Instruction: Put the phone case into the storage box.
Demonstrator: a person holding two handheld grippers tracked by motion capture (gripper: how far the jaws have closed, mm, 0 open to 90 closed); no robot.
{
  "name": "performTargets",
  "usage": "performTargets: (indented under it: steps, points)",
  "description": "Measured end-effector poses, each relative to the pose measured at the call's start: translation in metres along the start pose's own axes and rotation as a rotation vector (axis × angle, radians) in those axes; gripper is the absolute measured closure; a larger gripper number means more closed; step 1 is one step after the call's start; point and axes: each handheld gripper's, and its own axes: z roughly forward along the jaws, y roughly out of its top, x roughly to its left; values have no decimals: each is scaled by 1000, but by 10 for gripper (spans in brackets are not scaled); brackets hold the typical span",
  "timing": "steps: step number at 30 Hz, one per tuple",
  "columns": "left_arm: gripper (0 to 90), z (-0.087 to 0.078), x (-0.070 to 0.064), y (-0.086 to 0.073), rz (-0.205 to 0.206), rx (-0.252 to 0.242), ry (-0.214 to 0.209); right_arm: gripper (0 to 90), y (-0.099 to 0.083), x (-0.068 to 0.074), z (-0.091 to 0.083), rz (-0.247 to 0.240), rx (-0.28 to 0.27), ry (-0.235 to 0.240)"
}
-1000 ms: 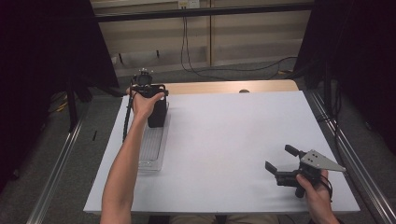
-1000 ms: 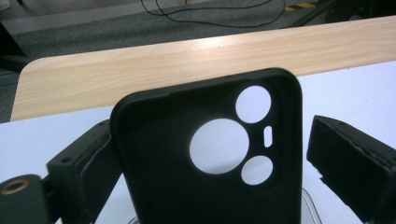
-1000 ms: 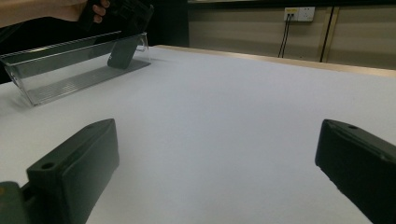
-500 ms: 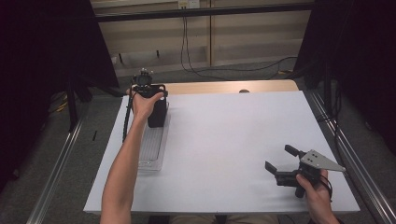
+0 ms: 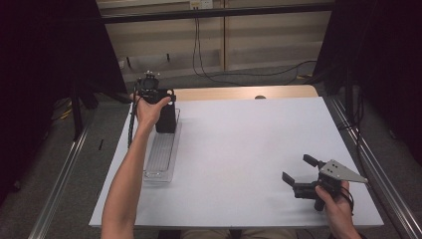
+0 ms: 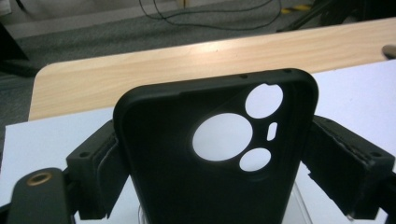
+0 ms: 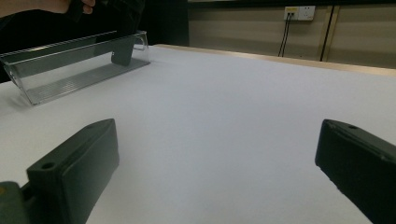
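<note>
With its jaws clamped on the long edges of the black phone case (image 6: 219, 154), the left gripper (image 5: 158, 102) holds it upright over the far end of the clear tray (image 5: 160, 152), while the right gripper (image 5: 298, 172) sits wide open and empty, well apart from that tray

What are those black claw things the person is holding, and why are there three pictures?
Those claws are hand-held grippers: each has two black jaws that squeeze together like tongs. A person holds one in each hand at a white table.

One picture comes from a camera high above. The other two come from small cameras riding on the grippers, looking out along the jaws.

The left gripper is at the far left of the table, squeezing a black phone case with round camera holes. It holds the case at the far end of a clear plastic tray.

The right gripper rests near the table's right front corner, jaws wide apart, holding nothing.
</note>
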Motion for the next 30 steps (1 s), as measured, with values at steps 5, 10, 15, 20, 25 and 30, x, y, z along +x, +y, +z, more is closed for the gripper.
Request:
performTargets:
  steps: [5, 10, 15, 20, 25, 30]
  points:
    - [140, -6, -1, -1, 53, -30, -34, 0, 0, 0, 0, -5, -2, 3]
    - [143, -8, -5, -1, 79, -79, -37, 0, 0, 1, 0, 8, -4, 3]
    - [143, -9, -2, -4, 135, -71, -48, 0, 0, 1, 0, 15, -8, -1]
    - [142, -8, 1, -8, 103, -133, -74, 0, 0, 0, 1, -3, 1, 2]
    - [142, -8, 3, -10, 101, -179, -105, 0, 0, 0, 1, -3, 0, 6]
    - [142, -9, 3, -12, 122, -210, -110, 0, 0, 0, 1, -4, -3, 5]
